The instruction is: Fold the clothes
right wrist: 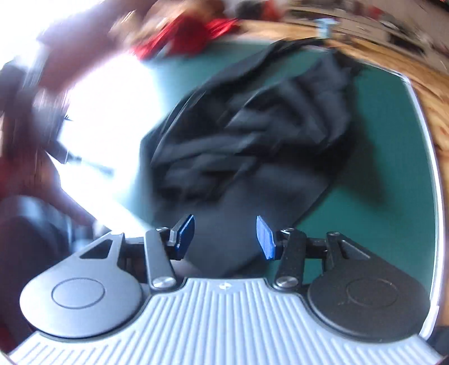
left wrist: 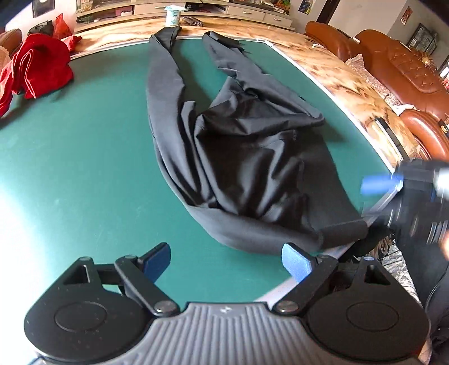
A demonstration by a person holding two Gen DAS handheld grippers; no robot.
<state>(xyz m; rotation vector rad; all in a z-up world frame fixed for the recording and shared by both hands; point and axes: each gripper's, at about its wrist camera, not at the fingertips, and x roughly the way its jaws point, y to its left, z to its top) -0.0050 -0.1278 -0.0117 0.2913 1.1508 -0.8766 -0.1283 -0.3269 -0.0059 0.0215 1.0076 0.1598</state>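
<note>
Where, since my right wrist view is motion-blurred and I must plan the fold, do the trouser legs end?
Observer: Both legs of the black trousers run to the far edge of the green table, spread apart in a V.
Operator: Anything near the cuffs?
Observer: A white cup stands just beyond the cuff that lies on the left in the left wrist view.
Operator: Is the left tool holding anything?
Observer: No. The left tool is open and empty, close to the waistband at the near edge.
</note>
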